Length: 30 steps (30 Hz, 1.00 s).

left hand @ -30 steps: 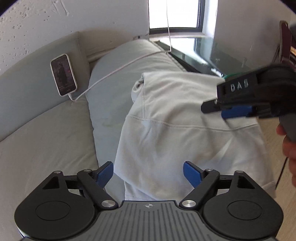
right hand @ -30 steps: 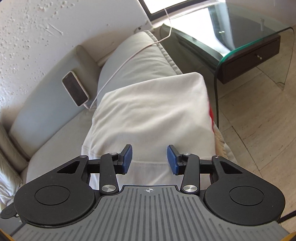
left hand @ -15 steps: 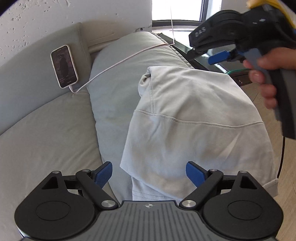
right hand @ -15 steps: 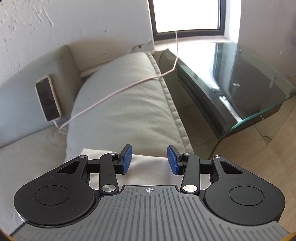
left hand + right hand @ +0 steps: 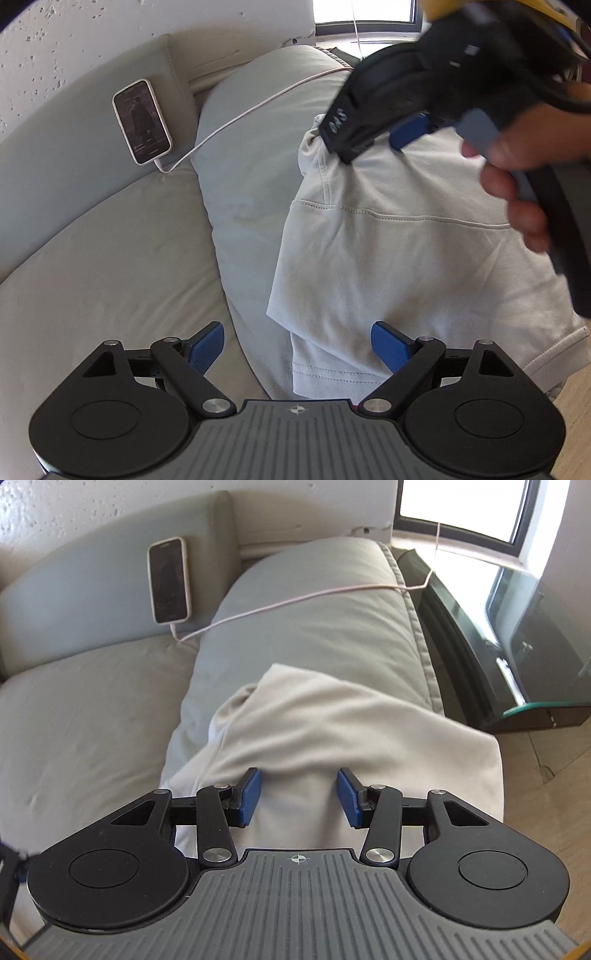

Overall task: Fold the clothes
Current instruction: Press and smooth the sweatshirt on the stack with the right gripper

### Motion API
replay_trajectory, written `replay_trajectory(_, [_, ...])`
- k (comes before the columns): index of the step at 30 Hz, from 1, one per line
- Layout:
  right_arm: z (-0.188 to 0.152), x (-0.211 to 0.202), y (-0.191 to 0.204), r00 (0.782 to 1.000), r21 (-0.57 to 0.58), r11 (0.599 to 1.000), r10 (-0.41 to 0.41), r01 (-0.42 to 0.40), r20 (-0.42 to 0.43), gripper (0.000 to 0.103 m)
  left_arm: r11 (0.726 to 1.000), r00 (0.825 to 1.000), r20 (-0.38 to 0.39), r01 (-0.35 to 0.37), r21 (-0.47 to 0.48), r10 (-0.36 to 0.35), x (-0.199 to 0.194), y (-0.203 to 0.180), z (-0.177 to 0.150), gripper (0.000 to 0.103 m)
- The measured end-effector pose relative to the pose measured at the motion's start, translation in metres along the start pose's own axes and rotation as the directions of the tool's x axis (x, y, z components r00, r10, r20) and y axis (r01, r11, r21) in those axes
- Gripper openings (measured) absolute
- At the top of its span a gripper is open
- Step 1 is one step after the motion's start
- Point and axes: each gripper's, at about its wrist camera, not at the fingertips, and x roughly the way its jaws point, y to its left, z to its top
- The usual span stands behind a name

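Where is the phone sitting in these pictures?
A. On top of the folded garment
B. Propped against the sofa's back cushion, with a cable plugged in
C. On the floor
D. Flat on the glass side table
B: the phone leans upright against the sofa back cushion, and a pale cable runs from its lower end across the sofa arm.

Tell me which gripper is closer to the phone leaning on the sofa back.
Right. The right gripper hovers over the shirt's far end, nearer the phone. The left gripper is open at the shirt's near hem, farther back.
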Motion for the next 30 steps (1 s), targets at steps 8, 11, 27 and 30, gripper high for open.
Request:
replay_trajectory(8, [0.052,0.043,0.012,0.996,0.016,0.997,-0.077,0.077,0.047,0.046,0.998,1.000,-0.015,0.003,-0.062,-0.004,-0.010,0.024,-0.011,0.088])
replay_trajectory(11, [0.047,0.010,0.002,0.994,0.077,0.997,-0.024,0.016,0.105,0.047,0.996,1.000,-0.015,0.001,-0.093,-0.003,-0.019,0.033,-0.017,0.088])
replay_trajectory(27, [-0.123,-0.080,0.054,0.966,-0.167,0.954,0.256,-0.248,0.025,0.045,0.963,1.000,-0.027,-0.004,-0.269,-0.003,-0.076,0.080,-0.070,0.090])
replay_trajectory(30, [-0.138,-0.110,0.022,0.986,-0.080,0.993,0.101,-0.090,0.136,0.048,0.971,1.000,-0.006,0.020,-0.240,-0.022,-0.084,0.069,-0.074,0.090])
